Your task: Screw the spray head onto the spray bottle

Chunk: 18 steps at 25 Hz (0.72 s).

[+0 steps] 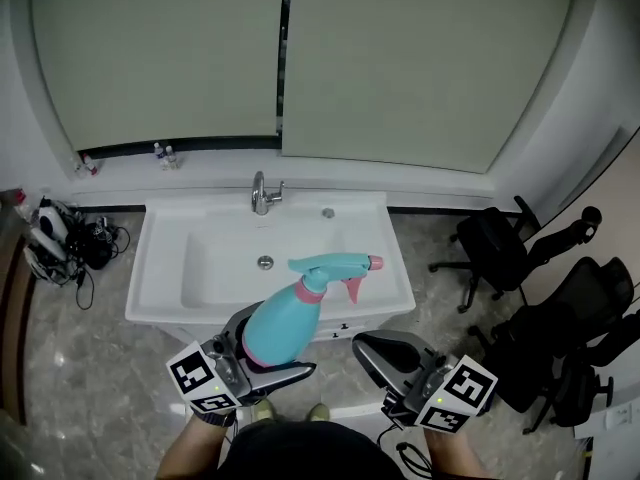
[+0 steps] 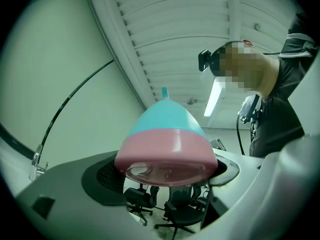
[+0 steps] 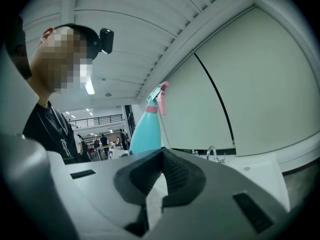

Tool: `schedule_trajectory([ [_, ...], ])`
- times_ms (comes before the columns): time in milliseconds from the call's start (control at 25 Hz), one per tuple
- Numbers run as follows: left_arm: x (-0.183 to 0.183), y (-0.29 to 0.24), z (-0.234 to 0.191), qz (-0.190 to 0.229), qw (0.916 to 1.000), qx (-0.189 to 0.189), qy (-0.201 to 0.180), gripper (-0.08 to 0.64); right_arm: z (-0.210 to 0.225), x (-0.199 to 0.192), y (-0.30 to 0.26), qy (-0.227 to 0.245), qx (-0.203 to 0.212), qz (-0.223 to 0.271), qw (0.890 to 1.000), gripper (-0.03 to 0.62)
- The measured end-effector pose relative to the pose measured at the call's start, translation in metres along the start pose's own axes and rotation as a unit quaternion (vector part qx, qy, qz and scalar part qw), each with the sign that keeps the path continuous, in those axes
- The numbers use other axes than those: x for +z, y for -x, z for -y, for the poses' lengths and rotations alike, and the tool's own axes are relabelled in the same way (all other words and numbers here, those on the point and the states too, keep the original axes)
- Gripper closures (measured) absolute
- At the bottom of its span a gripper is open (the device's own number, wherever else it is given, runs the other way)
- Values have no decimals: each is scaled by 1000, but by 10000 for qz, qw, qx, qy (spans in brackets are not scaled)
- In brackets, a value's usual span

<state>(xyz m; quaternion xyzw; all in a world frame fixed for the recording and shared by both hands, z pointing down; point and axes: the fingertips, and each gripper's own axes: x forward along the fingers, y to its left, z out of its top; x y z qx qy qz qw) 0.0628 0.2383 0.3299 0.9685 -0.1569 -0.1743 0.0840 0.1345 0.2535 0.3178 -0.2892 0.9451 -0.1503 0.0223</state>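
1. two hand-held grippers show at the bottom of the head view, each with a marker cube, and they are apart from one another.
2. left hand-held gripper point(image 1: 272, 353): its jaws are clamped on the lower body of the spray bottle point(image 1: 282, 326). the left gripper view shows the bottle's pink base point(image 2: 167, 156) seated between the two pads.
3. spray bottle: it has a teal body and is held in the air in front of the sink point(image 1: 165, 293), clear of any surface. it leans with its top towards the upper right of the head view, and the top overlaps the sink's front rim.
4. spray head point(image 1: 330, 265): it is teal and sits on the bottle's neck, with a pink collar point(image 1: 313, 289) at the joint. the pink trigger point(image 1: 355, 288) hangs below it and the nozzle points right. how tightly the collar is screwed cannot be told.
5. right hand-held gripper point(image 1: 368, 350): it is to the right of the bottle and not touching it. the right gripper view shows its jaws closed together with nothing between them. the bottle appears beyond them in that view.
6. surroundings: the white sink carries a chrome faucet point(image 1: 262, 194) at its back edge. black office chairs point(image 1: 500, 248) stand on the floor to the right, and a heap of cables point(image 1: 60, 238) lies to the left.
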Motion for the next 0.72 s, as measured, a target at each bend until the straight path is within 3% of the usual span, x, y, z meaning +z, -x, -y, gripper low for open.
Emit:
schedule_trajectory([
  [240, -13, -2, -5, -76, 9998, 164, 3, 103, 12, -52, -2, -259, -156, -222, 9993, 592],
  [720, -13, -1, 1, -133, 9995, 266, 102, 104, 5, -46, 0, -310, -98, -251, 9992, 592],
])
